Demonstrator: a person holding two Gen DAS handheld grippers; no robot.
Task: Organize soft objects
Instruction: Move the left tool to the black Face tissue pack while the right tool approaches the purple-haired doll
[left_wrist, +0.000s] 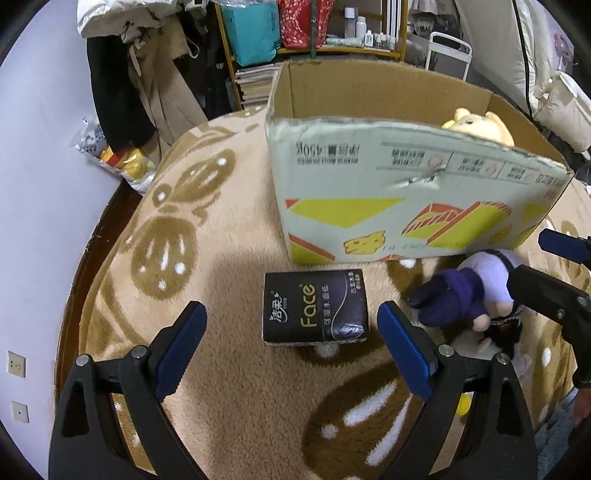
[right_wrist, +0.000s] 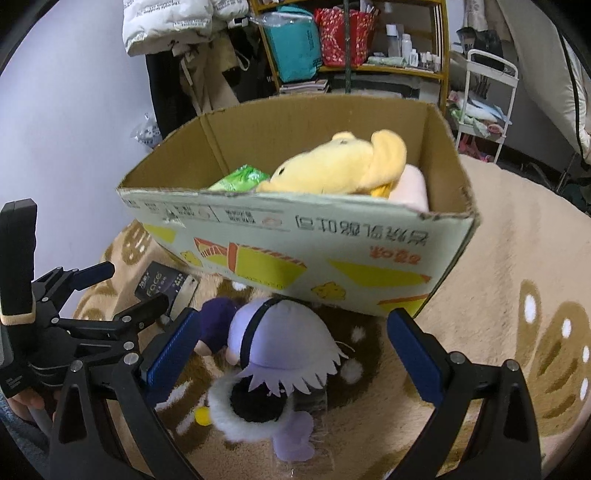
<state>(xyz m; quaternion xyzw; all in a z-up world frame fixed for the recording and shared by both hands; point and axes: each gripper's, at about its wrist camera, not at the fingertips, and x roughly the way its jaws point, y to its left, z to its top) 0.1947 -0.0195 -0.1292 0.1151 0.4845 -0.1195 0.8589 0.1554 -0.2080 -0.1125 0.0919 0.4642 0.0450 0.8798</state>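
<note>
Left fingers (left_wrist: 199, 325) wide around tissue pack (left_wrist: 316, 308), no contact

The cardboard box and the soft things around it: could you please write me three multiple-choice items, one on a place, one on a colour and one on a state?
1. Where does the black tissue pack lie?
A. inside the box
B. on the blanket in front of the box
C. on the shelf

2. What colour is the plush toy in the cardboard box?
A. yellow
B. red
C. grey

3. How does the left gripper stand?
A. shut on the pack
B. open, with the pack ahead between its fingers
C. shut on the doll

Key: 1 B, it rests on the tan blanket; 2 A, yellow fur shows above the rim; 3 B, both blue pads stand clear of the pack.
</note>
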